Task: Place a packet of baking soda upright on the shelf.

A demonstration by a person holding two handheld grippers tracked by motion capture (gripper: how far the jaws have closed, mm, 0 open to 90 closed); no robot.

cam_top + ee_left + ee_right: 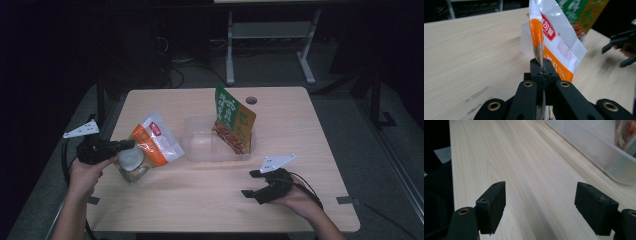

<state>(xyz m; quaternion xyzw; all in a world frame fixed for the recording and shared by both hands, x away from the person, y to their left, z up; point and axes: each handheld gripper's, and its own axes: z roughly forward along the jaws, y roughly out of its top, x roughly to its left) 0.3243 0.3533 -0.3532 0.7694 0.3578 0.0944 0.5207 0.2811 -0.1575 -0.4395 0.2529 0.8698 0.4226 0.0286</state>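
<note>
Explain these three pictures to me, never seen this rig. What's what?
No robot here: a person holds a two-jaw claw in each hand. The high view looks down on a wooden table. The other two pictures come from cameras riding on each claw. The left claw is shut on the edge of an orange and white snack bag, lifted off the table. The right claw is open, holding nothing, low over the table. A clear plastic bin sits mid-table with a green and orange packet standing in it.

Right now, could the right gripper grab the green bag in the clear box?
Probably yes. The right gripper is open and holds nothing, with bare table between it and the green bag, which sticks up out of the clear box.
</note>
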